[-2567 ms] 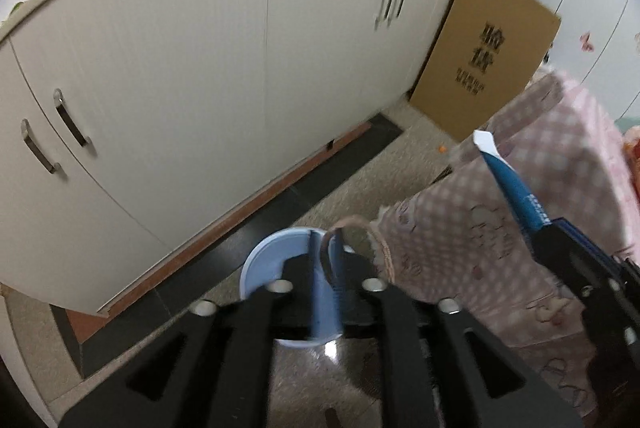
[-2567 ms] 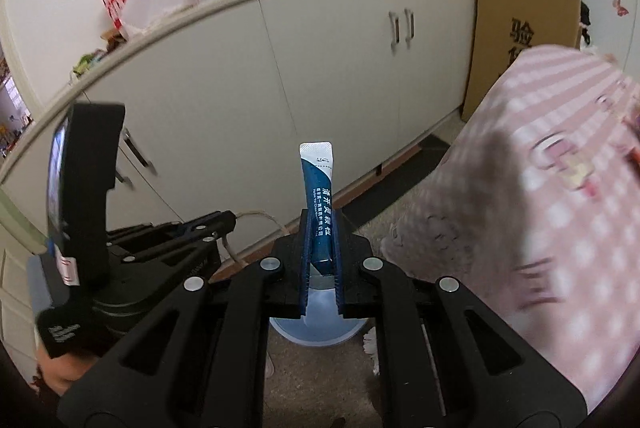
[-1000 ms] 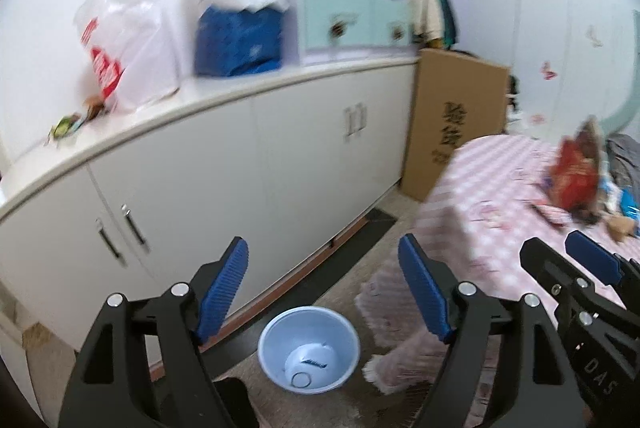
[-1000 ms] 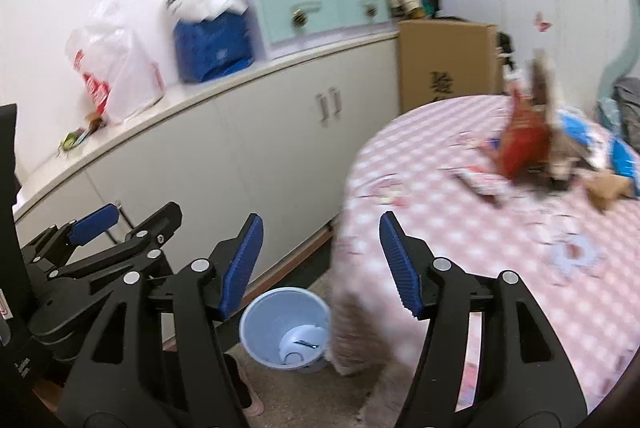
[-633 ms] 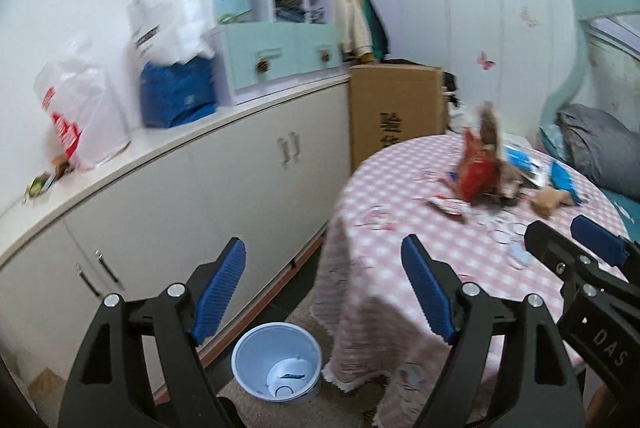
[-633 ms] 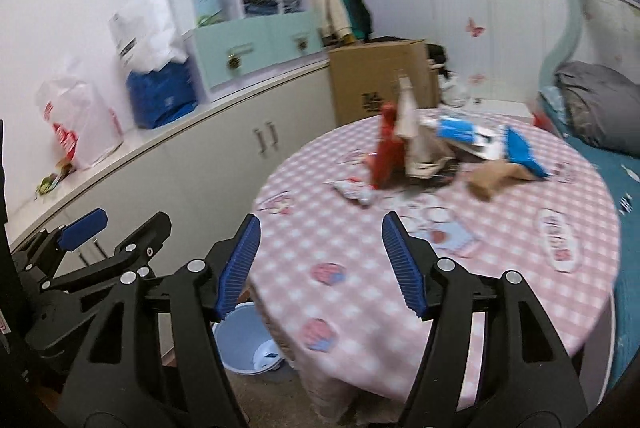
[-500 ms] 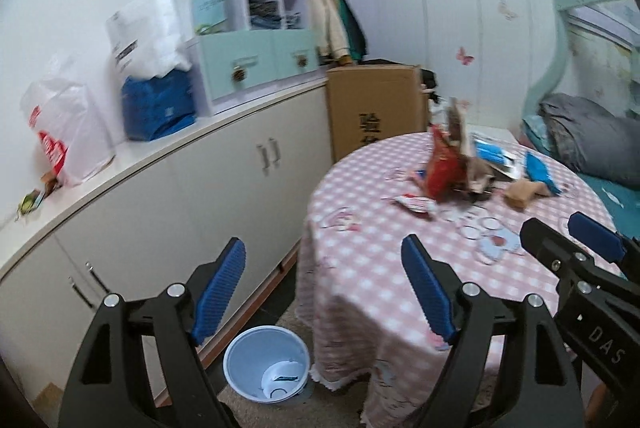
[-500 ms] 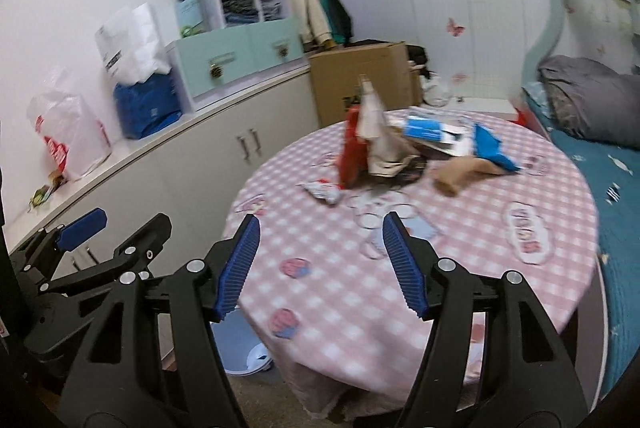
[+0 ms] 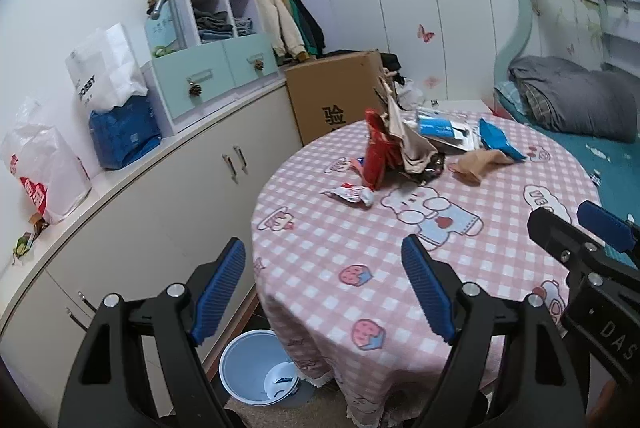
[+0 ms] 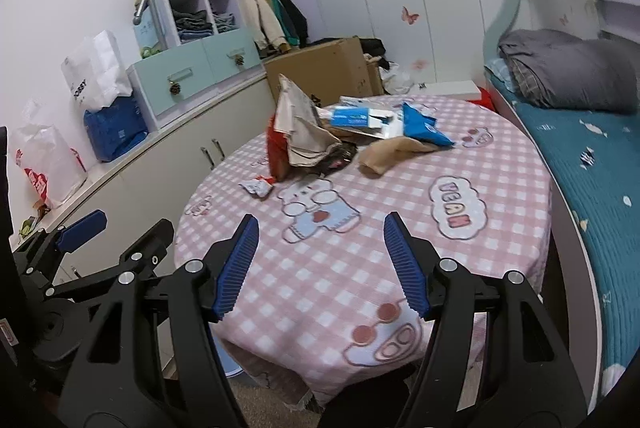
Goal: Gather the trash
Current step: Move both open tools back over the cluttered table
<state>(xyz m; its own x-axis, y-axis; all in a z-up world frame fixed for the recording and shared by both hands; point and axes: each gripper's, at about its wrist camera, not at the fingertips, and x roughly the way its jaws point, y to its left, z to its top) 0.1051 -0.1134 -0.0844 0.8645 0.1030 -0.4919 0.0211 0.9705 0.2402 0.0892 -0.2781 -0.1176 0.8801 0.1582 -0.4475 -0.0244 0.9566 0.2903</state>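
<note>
Left tool (image 9: 322,288) spread wide, nothing between the pads, hovering over the near edge of the round worktop (image 9: 400,248). Right tool (image 10: 320,264) likewise spread and empty, just beside the left one, over the same checked cloth. Trash heaped at the far side of the worktop: red wrapper (image 9: 378,151) upright, beige paper (image 10: 304,131) touching it, blue packets (image 10: 424,127) behind, small crumpled wrapper (image 9: 352,193) apart, nearer the tools. Bin (image 9: 260,368) on the floor by the cabinet, partly under the cloth's edge, a scrap inside.
</note>
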